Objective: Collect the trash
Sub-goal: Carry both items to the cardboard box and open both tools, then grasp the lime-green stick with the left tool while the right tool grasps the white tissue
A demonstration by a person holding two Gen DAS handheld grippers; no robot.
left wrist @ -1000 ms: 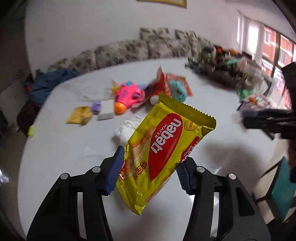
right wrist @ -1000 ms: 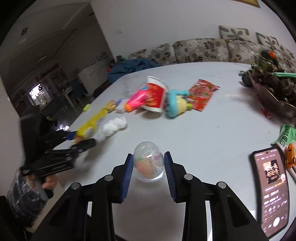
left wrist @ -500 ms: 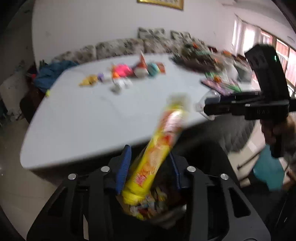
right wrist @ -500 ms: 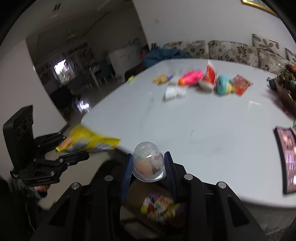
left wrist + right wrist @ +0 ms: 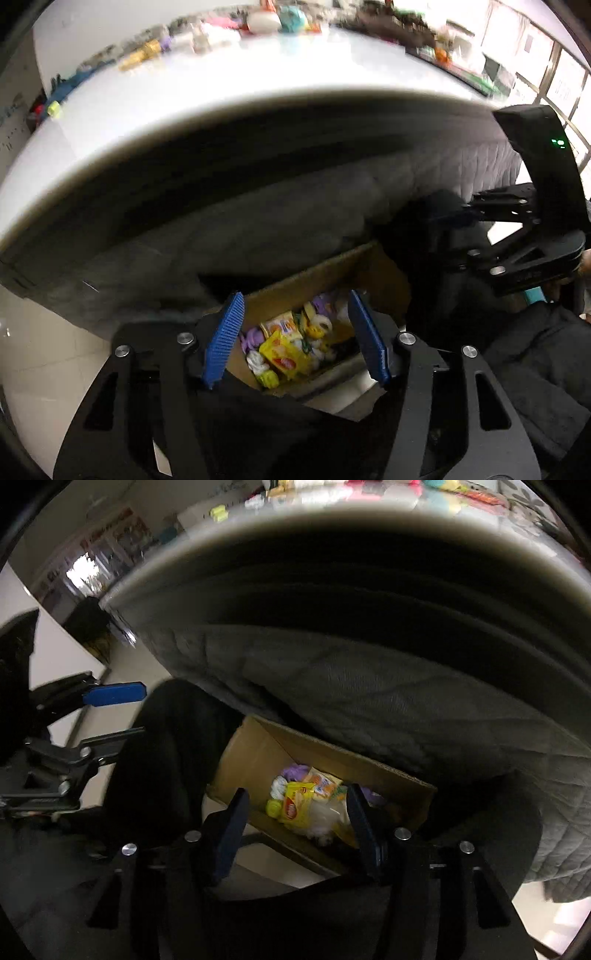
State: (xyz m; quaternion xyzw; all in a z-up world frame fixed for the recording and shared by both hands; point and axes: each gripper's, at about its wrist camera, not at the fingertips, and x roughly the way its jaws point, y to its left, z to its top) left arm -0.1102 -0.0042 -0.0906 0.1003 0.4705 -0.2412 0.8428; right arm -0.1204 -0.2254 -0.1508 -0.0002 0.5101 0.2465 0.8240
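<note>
A brown cardboard box (image 5: 332, 269) sits on the floor under the table edge; it also shows in the right wrist view (image 5: 251, 753). It holds several pieces of trash, among them the yellow wafer wrapper (image 5: 284, 352), which also shows in the right wrist view (image 5: 295, 806). My left gripper (image 5: 295, 332) is open and empty above the box. My right gripper (image 5: 295, 812) is open and empty above the box too. The right gripper also shows at the right of the left wrist view (image 5: 454, 216). The clear capsule is not visible.
The white table (image 5: 184, 96) looms above, with toys and wrappers blurred along its far side. A grey quilted cloth (image 5: 369, 686) hangs below the table edge. A dark chair or fabric (image 5: 166, 746) stands left of the box. Pale floor tiles (image 5: 40, 354) lie at left.
Both grippers dropped from table height to below the table edge, over the box. The left let go of the yellow wafer wrapper and the right let go of the clear capsule; both jaws opened.
</note>
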